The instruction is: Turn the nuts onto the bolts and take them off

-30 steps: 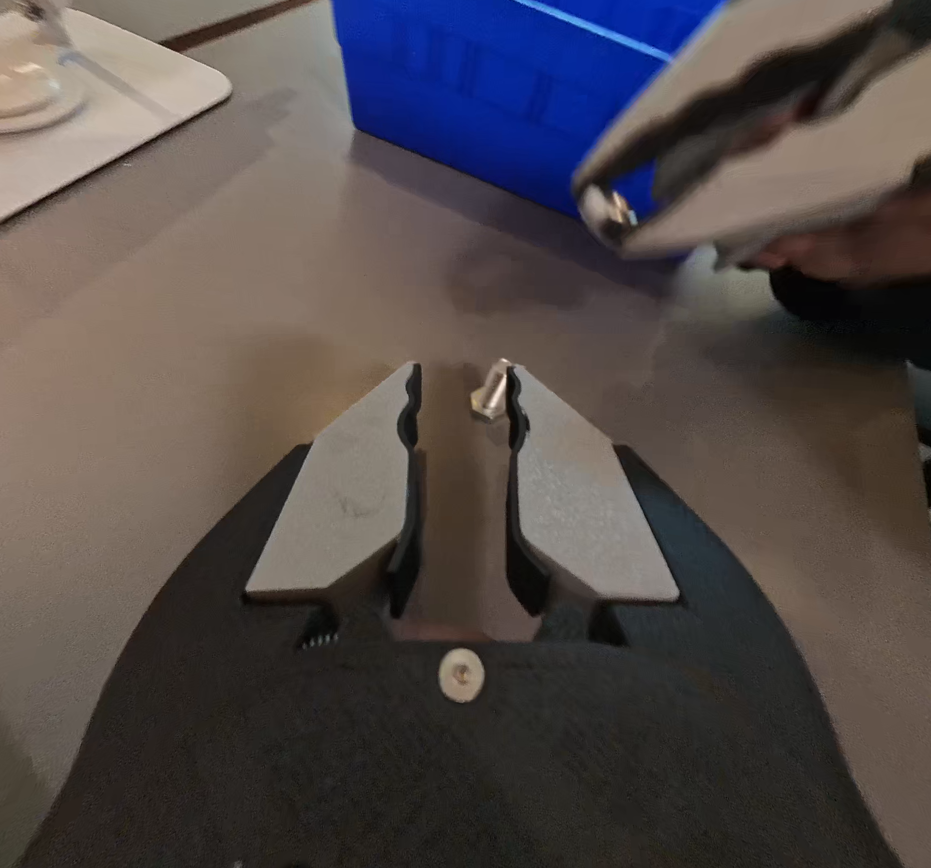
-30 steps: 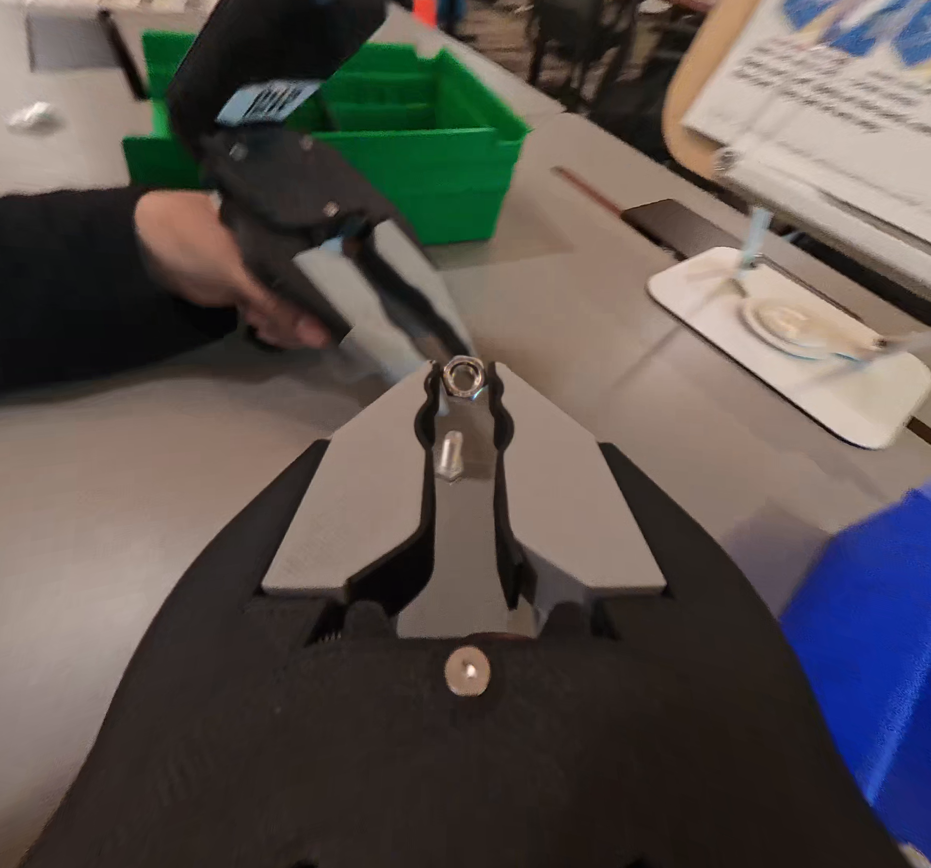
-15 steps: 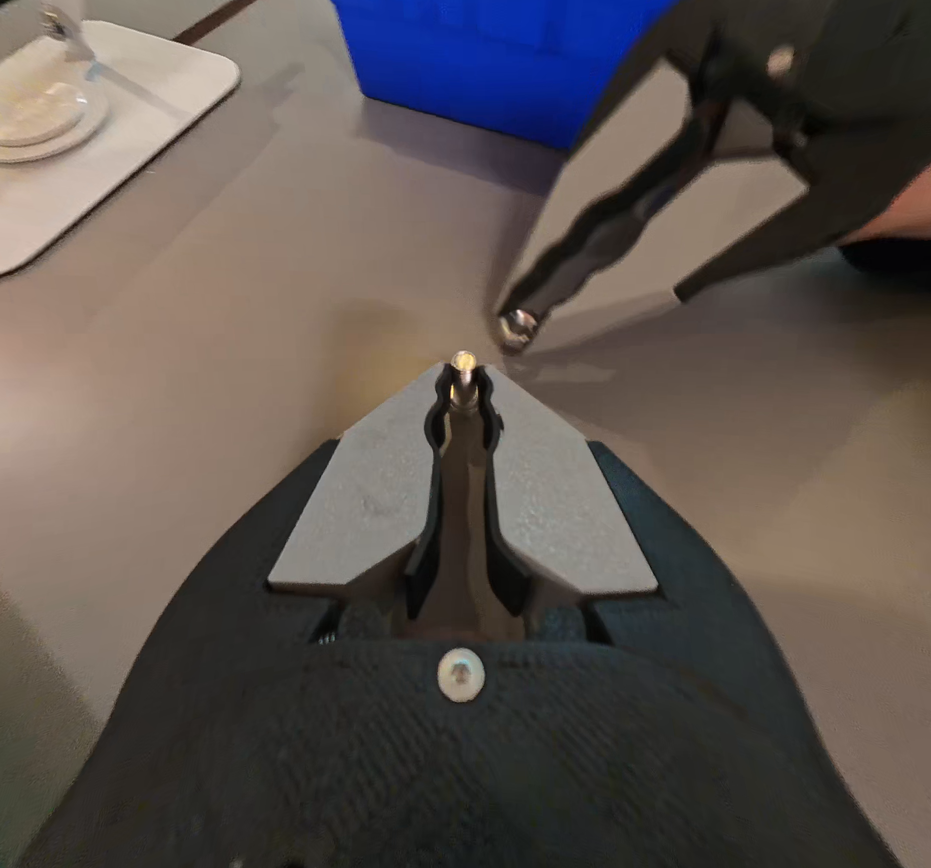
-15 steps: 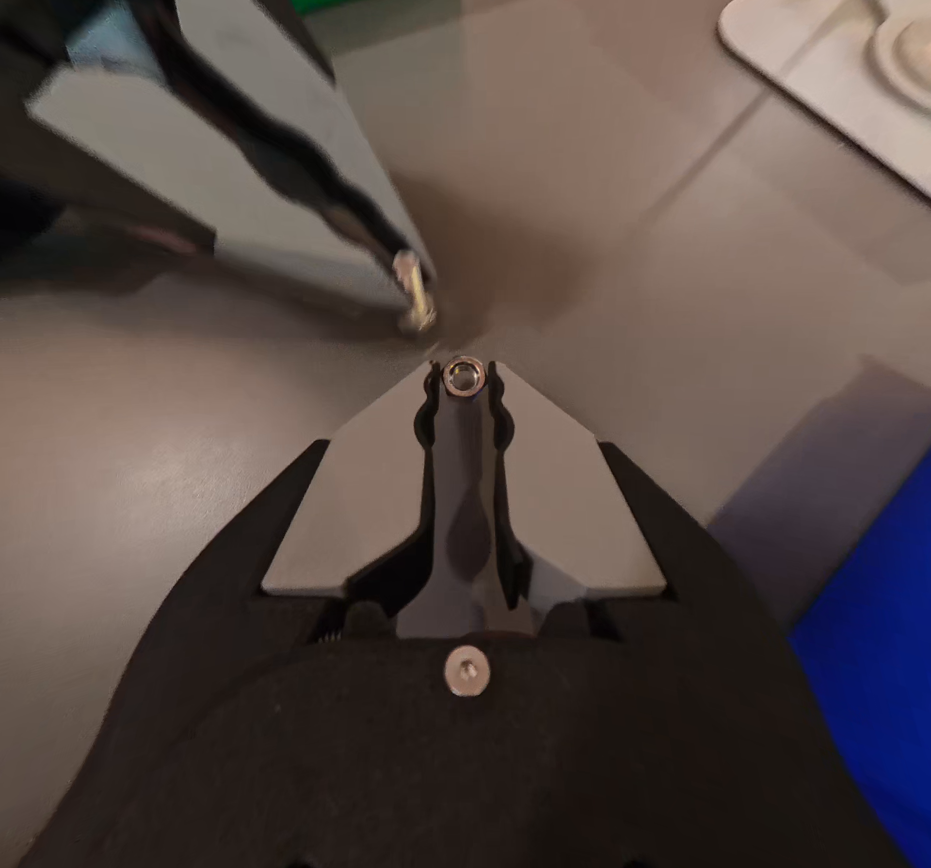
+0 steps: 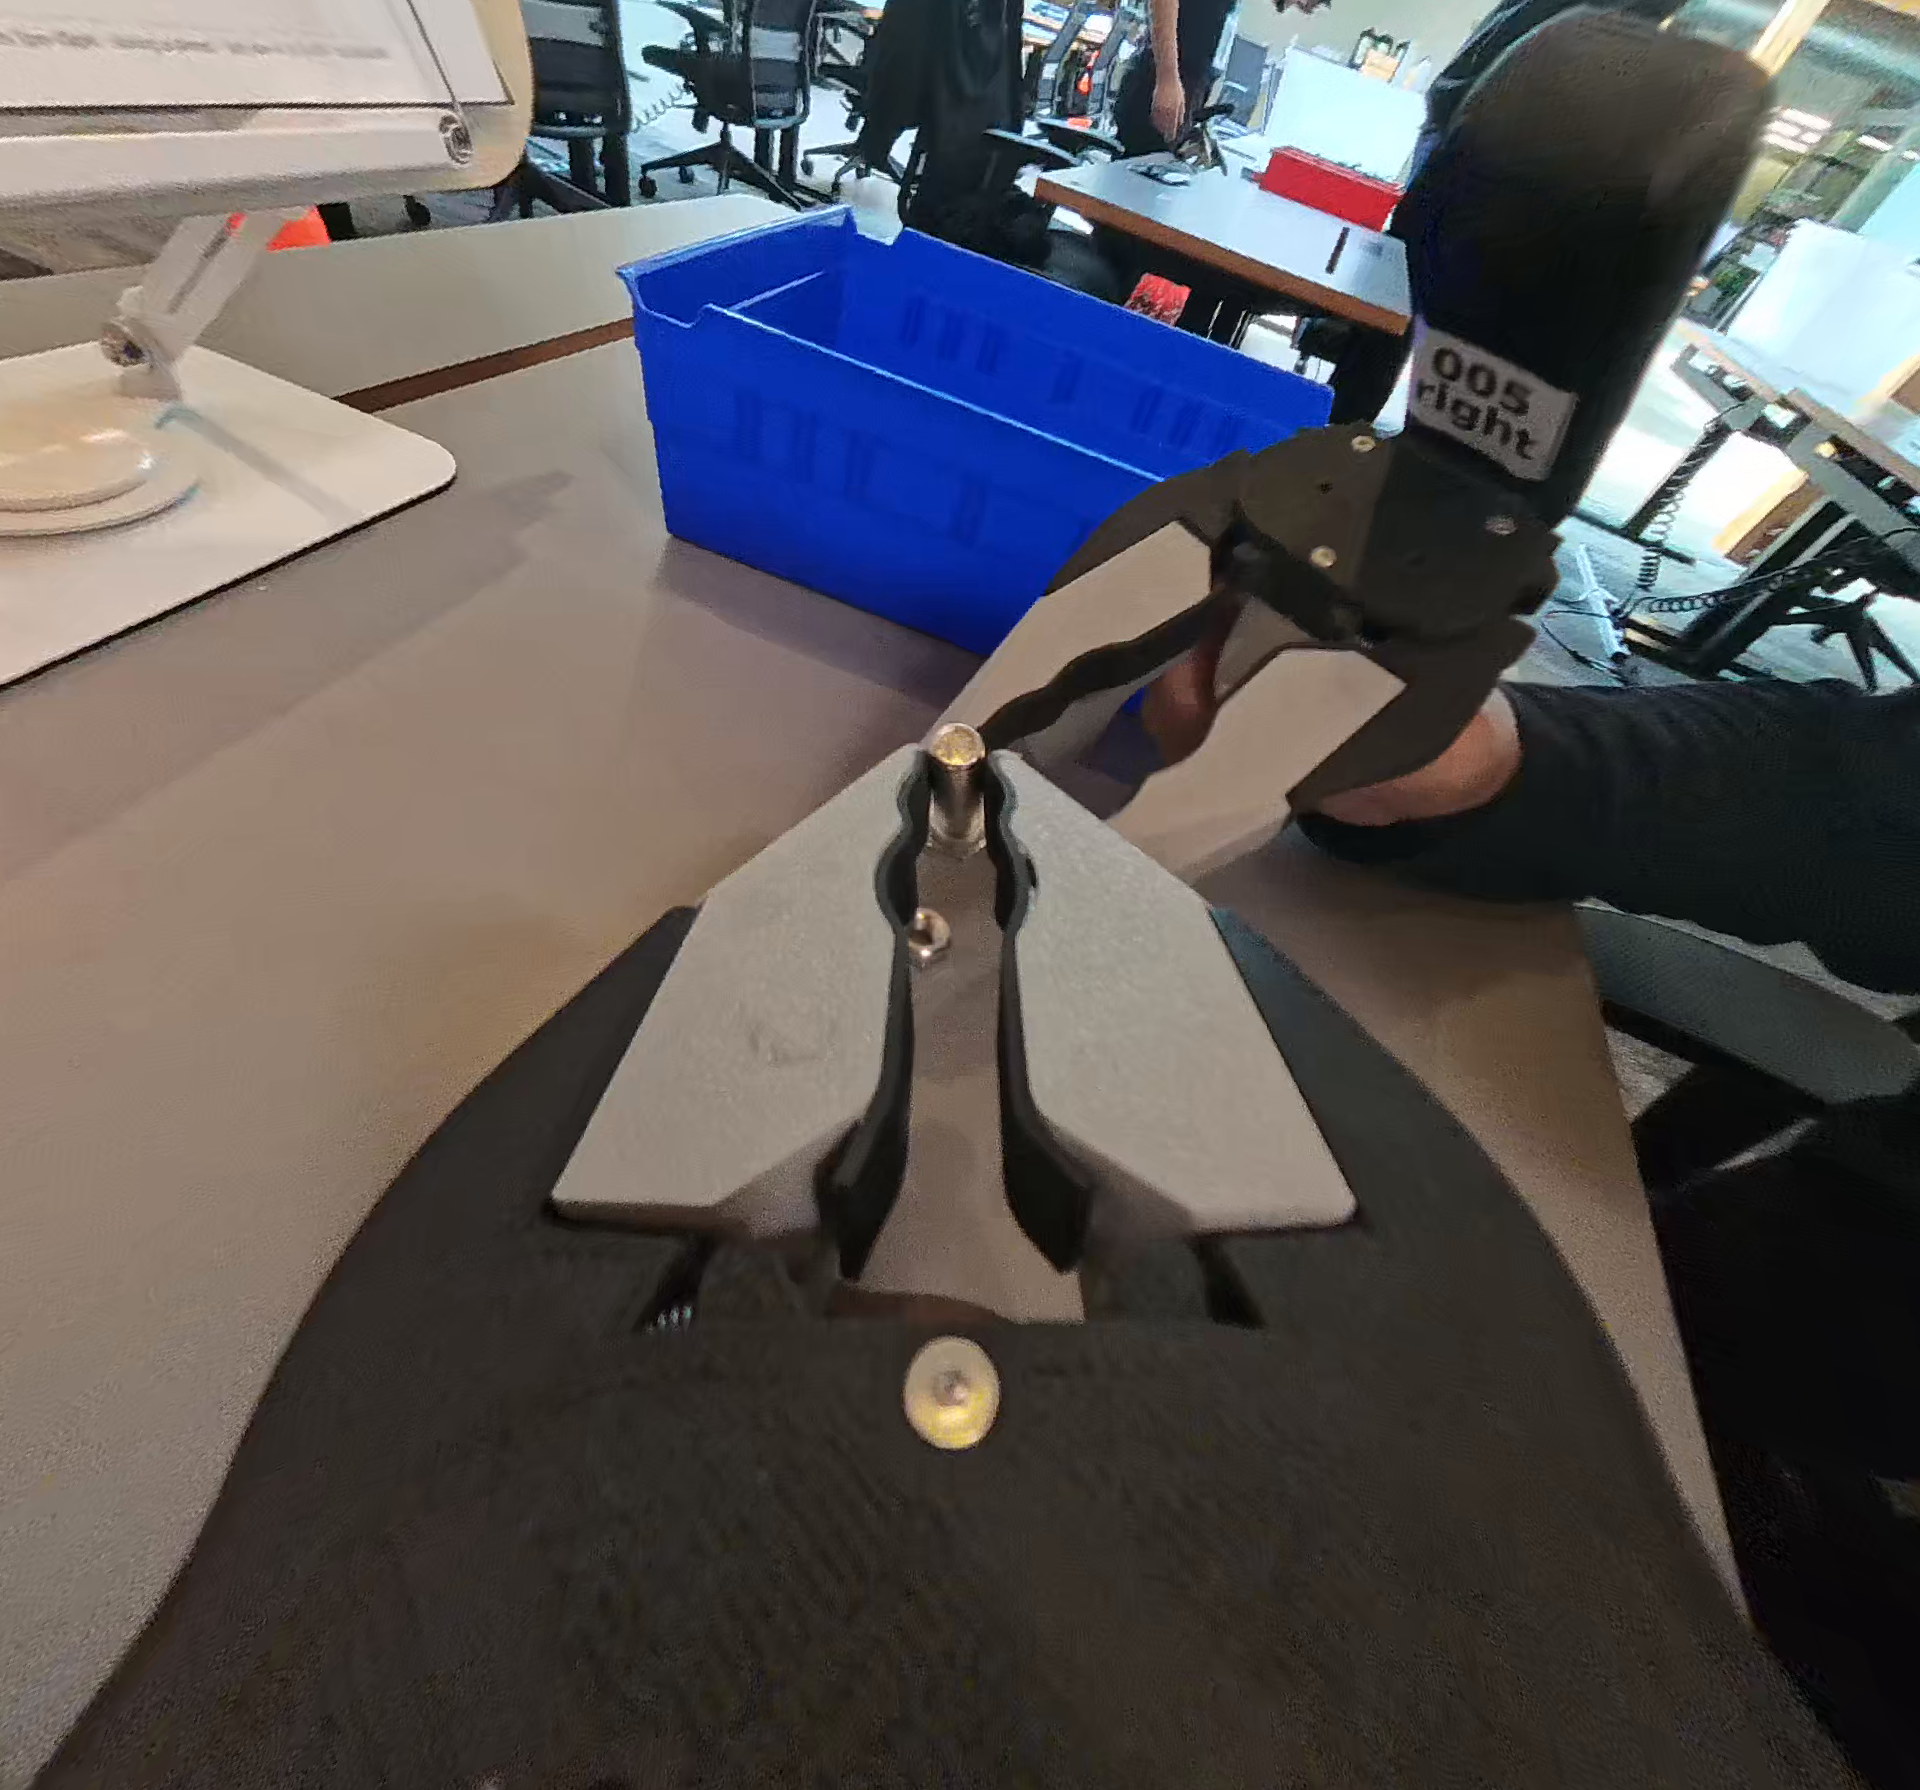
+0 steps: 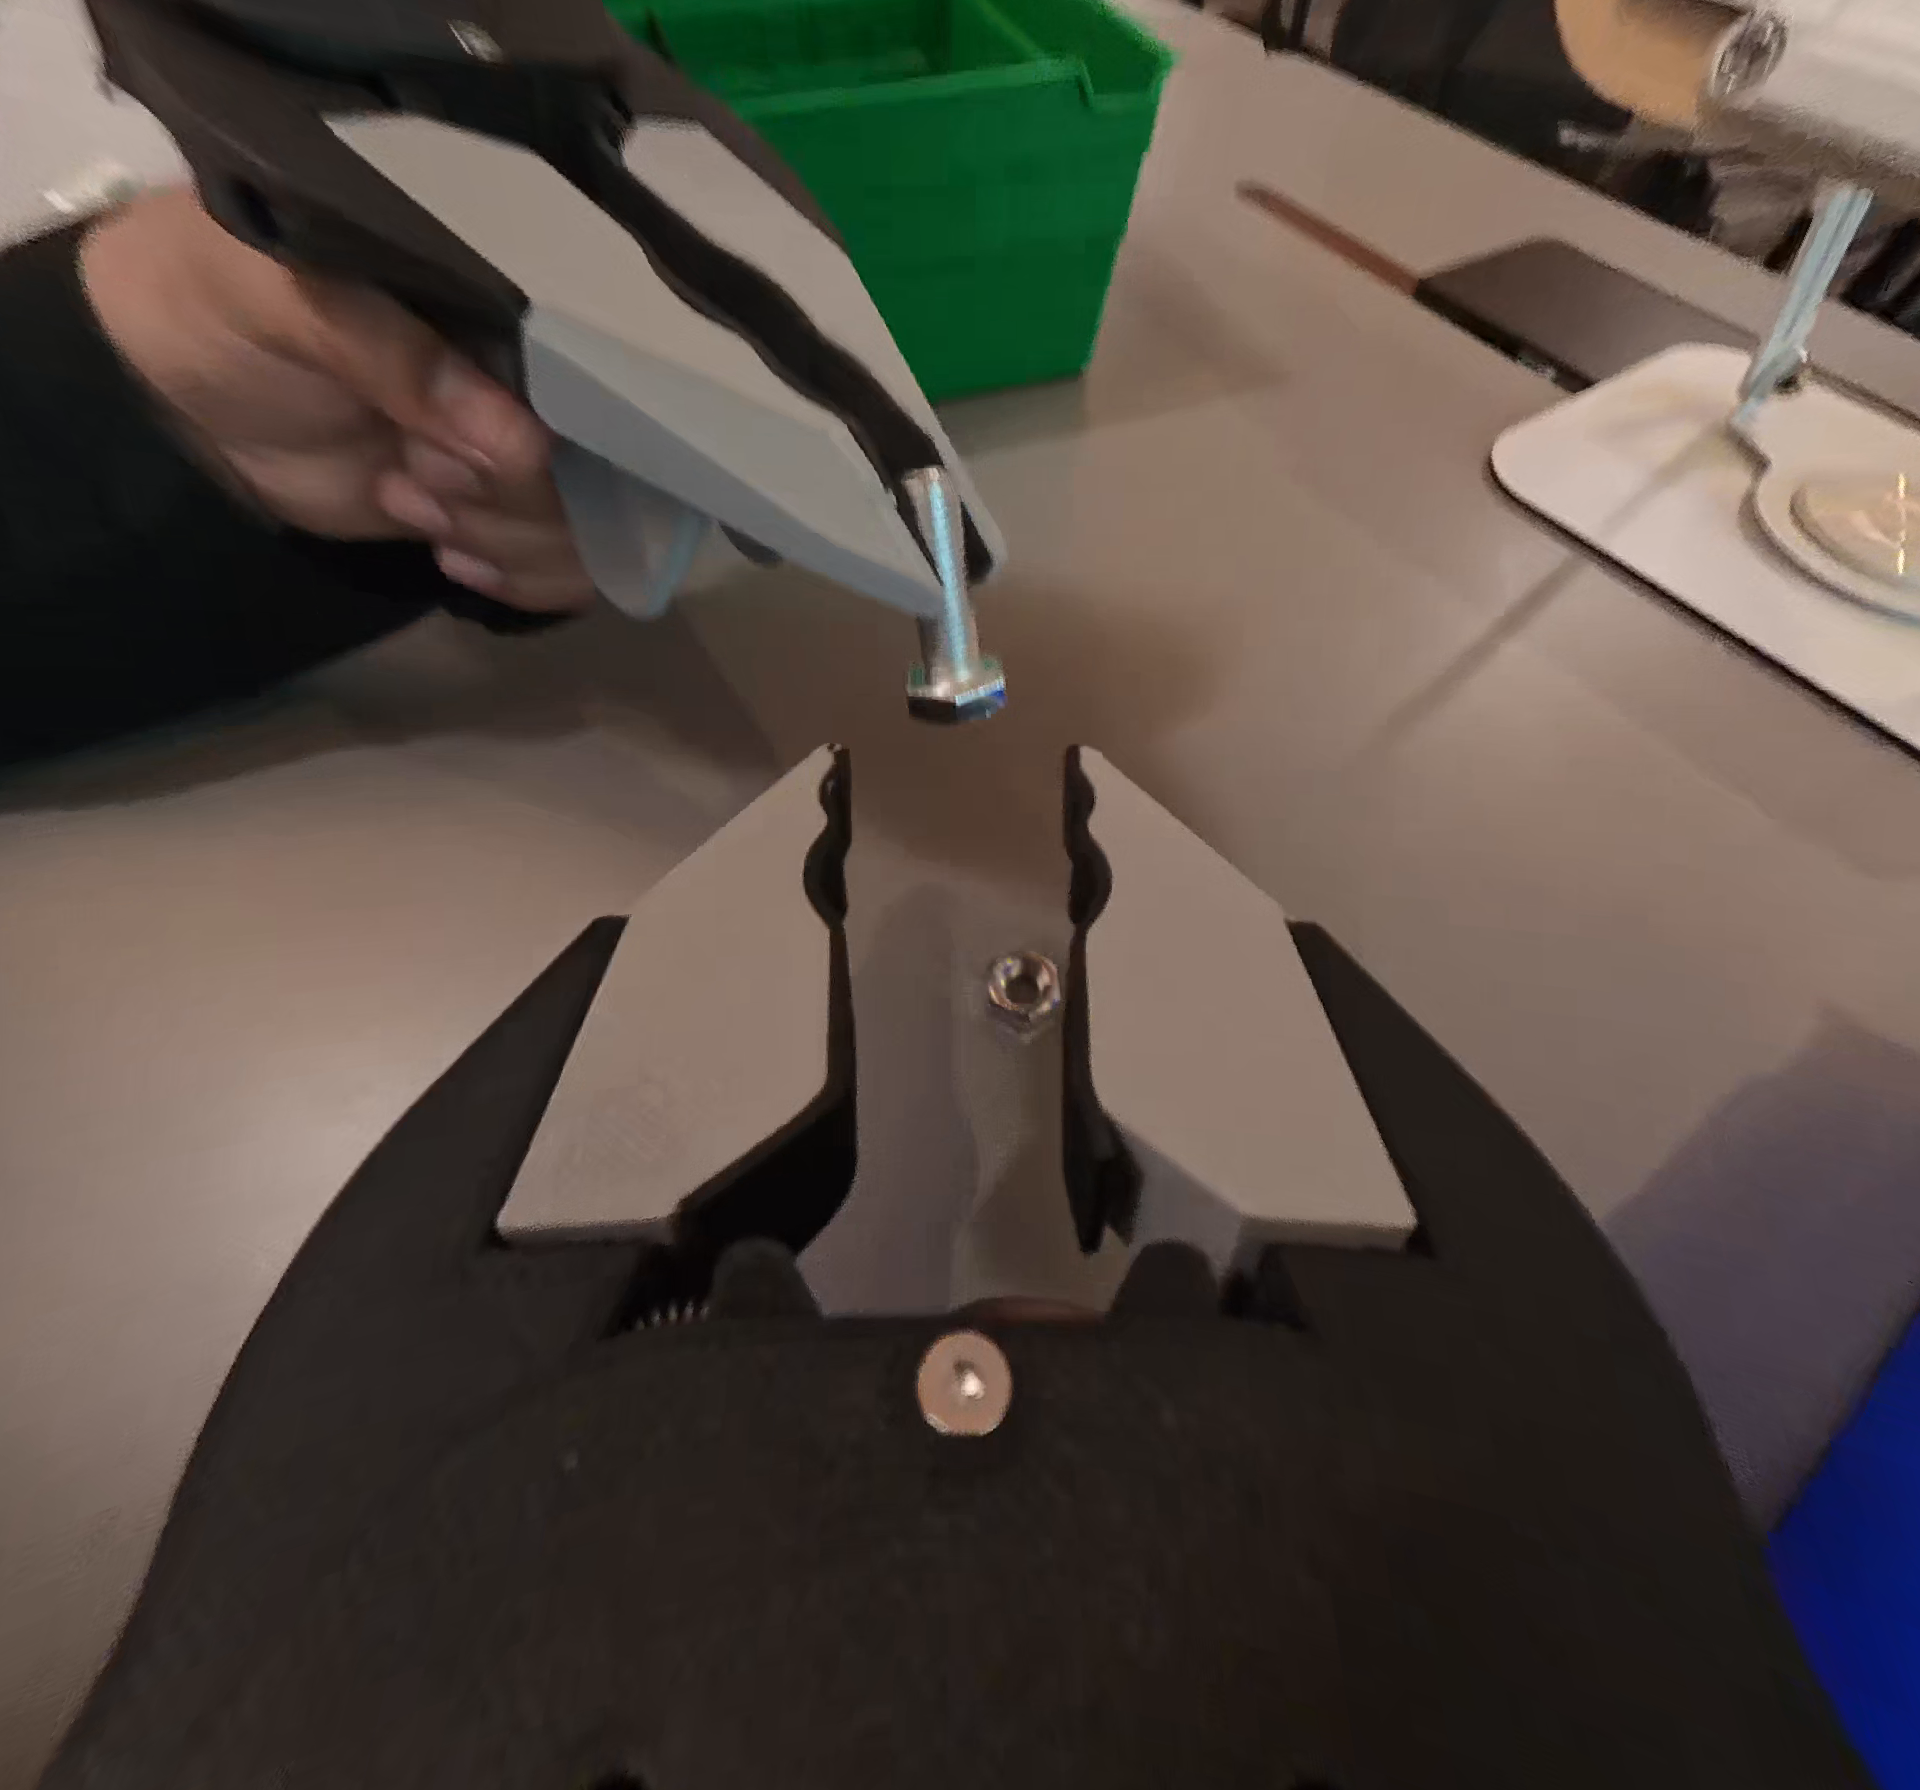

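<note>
My left gripper [image 5: 956, 774] is shut on a silver bolt [image 5: 956, 795], gripped by its shaft and held above the grey table [image 5: 416, 805]. The right wrist view shows the left gripper [image 6: 935, 535] with the bolt [image 6: 948, 597] hanging head down from its tips. My right gripper [image 6: 956, 764] is open and empty just below that bolt head. A silver nut [image 6: 1023, 992] lies loose on the table between the right fingers, close to the right one and clear of the pads. The nut also shows in the left wrist view [image 5: 925, 940], and so does the open right gripper [image 5: 1070, 753].
A blue bin [image 5: 935, 452] stands behind the grippers and shows at the lower right of the right wrist view [image 6: 1849, 1532]. A green bin [image 6: 935, 182] stands at the far side. A white stand base [image 6: 1714, 514] sits on the table [image 5: 208, 493]. A person's hands hold both grippers. My left and right fingertips are right by each other. My right tips are roughly 7 cm from the silver nut [image 6: 1023, 992].
My left gripper shut on the bolt lying on the table and lifted it. My right gripper opened and let go of the nut, which now lies on the table.
</note>
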Demonstrator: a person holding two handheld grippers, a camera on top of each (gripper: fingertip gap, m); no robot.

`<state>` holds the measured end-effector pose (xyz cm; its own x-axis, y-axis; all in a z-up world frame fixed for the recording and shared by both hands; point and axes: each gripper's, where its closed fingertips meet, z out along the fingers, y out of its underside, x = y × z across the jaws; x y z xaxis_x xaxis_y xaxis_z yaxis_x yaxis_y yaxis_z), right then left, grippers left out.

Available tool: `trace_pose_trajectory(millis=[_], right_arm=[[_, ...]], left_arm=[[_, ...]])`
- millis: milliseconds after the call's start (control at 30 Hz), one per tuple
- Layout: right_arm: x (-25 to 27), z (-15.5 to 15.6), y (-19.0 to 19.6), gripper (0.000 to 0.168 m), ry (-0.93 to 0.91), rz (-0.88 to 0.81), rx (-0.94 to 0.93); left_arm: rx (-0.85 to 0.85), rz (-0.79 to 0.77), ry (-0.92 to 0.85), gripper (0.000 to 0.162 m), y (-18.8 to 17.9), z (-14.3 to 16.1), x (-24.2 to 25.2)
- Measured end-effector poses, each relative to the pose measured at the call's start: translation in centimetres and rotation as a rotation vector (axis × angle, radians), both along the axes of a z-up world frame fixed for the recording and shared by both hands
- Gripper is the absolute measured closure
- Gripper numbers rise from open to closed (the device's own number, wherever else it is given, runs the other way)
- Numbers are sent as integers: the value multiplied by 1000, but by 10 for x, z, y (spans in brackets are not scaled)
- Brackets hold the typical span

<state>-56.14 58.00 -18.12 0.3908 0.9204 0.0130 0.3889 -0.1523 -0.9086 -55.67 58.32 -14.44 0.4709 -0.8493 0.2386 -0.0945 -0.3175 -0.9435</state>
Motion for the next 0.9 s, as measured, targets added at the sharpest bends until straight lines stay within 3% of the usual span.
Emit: trace_pose_trajectory(millis=[100,500,700,900], right_arm=[[1,13,-1,154,65,5,20],[1,21,-5,154,108,11,-12],[3,17,-5,152,93,19,-35],[9,39,-5,144,201,44,-59]], left_arm=[[10,-7,30,156,-1,-4,2],[-32,-31,-53,155,-3,-2,9],[27,7,104,155,1,-19,8],[81,-22,224,155,-4,-33,16]])
